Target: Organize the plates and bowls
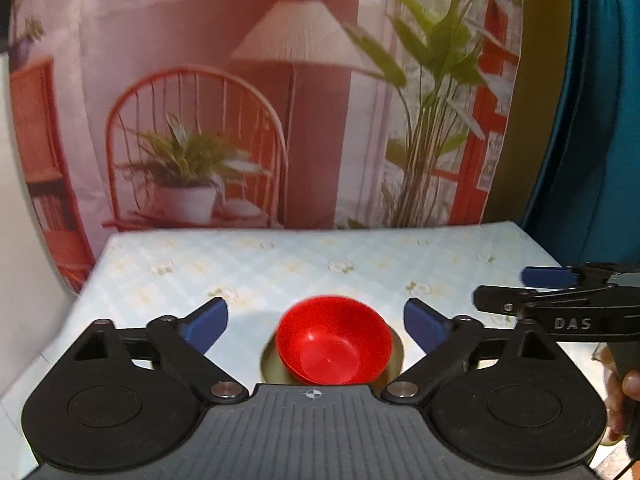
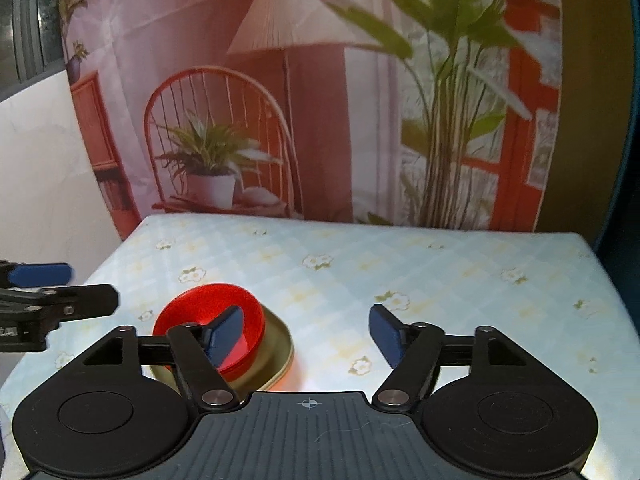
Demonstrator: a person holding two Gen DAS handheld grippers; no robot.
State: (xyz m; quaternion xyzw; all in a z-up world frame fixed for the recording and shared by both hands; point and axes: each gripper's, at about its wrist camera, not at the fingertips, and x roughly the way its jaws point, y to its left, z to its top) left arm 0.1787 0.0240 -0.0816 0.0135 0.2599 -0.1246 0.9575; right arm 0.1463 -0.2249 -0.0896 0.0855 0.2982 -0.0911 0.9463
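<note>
Both tools gape apart, holding nothing. The left tool [image 1: 316,322] frames the red bowl [image 1: 334,340] head-on; the right tool [image 2: 306,334] view alone shows the olive plate's [image 2: 280,350] rim beneath.

The bowl [image 1: 334,340] is seated inside the plate [image 1: 396,354], which is set on the table [image 1: 280,264] toward the near edge. In the left wrist view the stack is found between the spread fingers of the left gripper [image 1: 316,322], ahead of its body. The right gripper [image 1: 548,300] is located to the right of the stack, above the table's right edge. In the right wrist view the stack is placed at the left, partly behind one finger of that gripper, and nearer the table's left edge than its right. The backdrop [image 2: 320,100] is hung behind the far edge.
</note>
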